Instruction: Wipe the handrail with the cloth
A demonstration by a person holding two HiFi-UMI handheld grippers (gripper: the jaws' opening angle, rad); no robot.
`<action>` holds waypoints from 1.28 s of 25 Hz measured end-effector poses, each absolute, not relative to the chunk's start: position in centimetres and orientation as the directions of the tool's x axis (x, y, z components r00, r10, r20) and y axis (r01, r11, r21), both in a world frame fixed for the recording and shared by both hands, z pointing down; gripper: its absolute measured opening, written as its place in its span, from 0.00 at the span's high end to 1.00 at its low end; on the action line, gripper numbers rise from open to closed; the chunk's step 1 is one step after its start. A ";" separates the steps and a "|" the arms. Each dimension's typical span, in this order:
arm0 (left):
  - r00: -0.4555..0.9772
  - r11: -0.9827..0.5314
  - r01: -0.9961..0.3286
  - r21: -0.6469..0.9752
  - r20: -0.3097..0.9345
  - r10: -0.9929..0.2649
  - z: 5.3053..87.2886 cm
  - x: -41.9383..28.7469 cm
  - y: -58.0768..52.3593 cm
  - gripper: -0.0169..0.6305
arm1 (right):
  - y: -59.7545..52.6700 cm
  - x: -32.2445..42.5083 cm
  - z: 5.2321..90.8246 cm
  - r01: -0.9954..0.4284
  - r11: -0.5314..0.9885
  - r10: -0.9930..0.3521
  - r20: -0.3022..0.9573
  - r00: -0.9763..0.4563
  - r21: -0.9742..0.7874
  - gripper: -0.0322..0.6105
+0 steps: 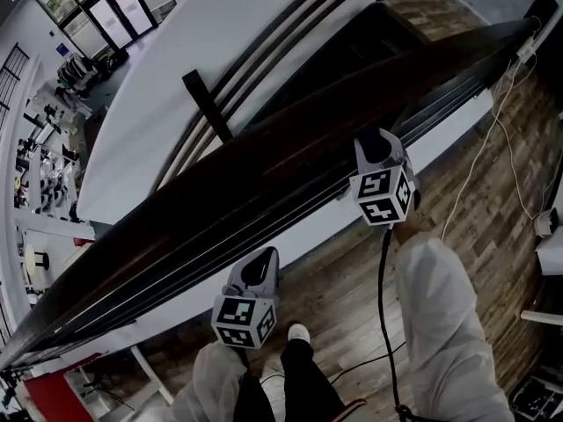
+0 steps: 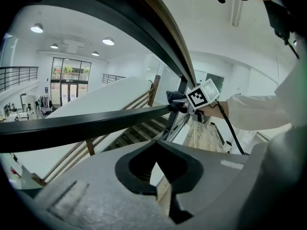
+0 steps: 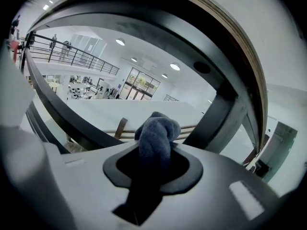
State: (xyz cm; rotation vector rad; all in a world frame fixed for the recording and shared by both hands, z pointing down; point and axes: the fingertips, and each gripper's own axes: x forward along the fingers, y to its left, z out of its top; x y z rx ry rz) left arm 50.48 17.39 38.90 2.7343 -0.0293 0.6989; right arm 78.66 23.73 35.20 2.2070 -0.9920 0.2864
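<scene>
While the cloth point(image 3: 156, 133) is clamped in the right gripper point(image 3: 152, 163), the handrail point(image 1: 264, 167) is found just above it, stretched diagonally leftward; the left gripper point(image 2: 160, 181) is closed, empty.

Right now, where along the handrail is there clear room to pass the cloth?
The handrail top is bare between the left tool and the right tool holding the cloth, and onward to the far end. Underneath is crowded: dark rails and posts run close below.
</scene>
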 end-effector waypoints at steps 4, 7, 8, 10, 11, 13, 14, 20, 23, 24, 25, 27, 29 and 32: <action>0.877 -0.948 -0.112 0.299 0.477 0.047 39.2 49.6 16.6 0.97 | 24.7 80.2 35.0 -0.698 -0.489 -0.533 0.454 0.714 0.523 0.80; 0.879 -0.947 -0.114 0.299 0.476 0.045 39.3 49.1 16.4 0.97 | 25.2 80.6 35.1 -0.664 -0.488 -0.500 0.442 0.745 0.567 0.81; 0.879 -0.947 -0.114 0.301 0.474 0.045 39.2 48.9 16.4 0.97 | 25.2 80.7 35.1 -0.652 -0.484 -0.492 0.435 0.754 0.583 0.81; 0.881 -0.946 -0.112 0.304 0.471 0.048 39.1 48.6 16.5 0.97 | 25.0 80.7 35.1 -0.644 -0.485 -0.485 0.430 0.761 0.592 0.81; 0.881 -0.946 -0.109 0.305 0.470 0.050 39.0 48.4 16.5 0.97 | 25.0 80.9 35.1 -0.646 -0.493 -0.485 0.432 0.760 0.583 0.81; 0.884 -0.948 -0.099 0.304 0.465 0.056 38.9 48.3 16.7 0.97 | 25.3 81.3 35.0 -0.651 -0.522 -0.482 0.440 0.758 0.551 0.81; 0.885 -0.948 -0.096 0.303 0.461 0.058 38.9 48.2 16.6 0.97 | 25.5 81.4 34.7 -0.649 -0.539 -0.480 0.438 0.760 0.537 0.81; 0.906 -0.949 -0.113 0.294 0.424 0.023 38.2 44.4 14.1 0.97 | 23.2 76.8 31.4 -0.644 -0.586 -0.546 0.348 0.762 0.491 0.80; 0.914 -0.944 -0.134 0.303 0.407 0.001 37.9 41.1 12.3 0.97 | 21.3 71.7 30.8 -0.646 -0.595 -0.564 0.324 0.760 0.478 0.80; 0.915 -0.941 -0.142 0.308 0.403 -0.007 37.9 39.7 11.7 0.97 | 20.7 69.4 30.8 -0.648 -0.604 -0.570 0.317 0.758 0.463 0.80; 0.916 -0.939 -0.151 0.310 0.402 -0.015 37.8 38.2 10.9 0.97 | 19.9 66.9 30.8 -0.655 -0.611 -0.580 0.312 0.753 0.445 0.80; 0.913 -0.938 -0.168 0.304 0.408 -0.031 37.8 34.6 9.0 0.97 | 17.8 61.2 31.0 -0.679 -0.610 -0.607 0.309 0.732 0.409 0.80; 0.906 -0.938 -0.191 0.289 0.419 -0.055 38.2 30.8 6.7 0.97 | 15.3 55.0 31.4 -0.714 -0.591 -0.643 0.315 0.698 0.376 0.81; 0.895 -0.921 -0.262 0.289 0.429 -0.120 38.8 24.5 2.9 0.97 | 10.8 45.2 32.5 -0.784 -0.524 -0.711 0.336 0.618 0.333 0.81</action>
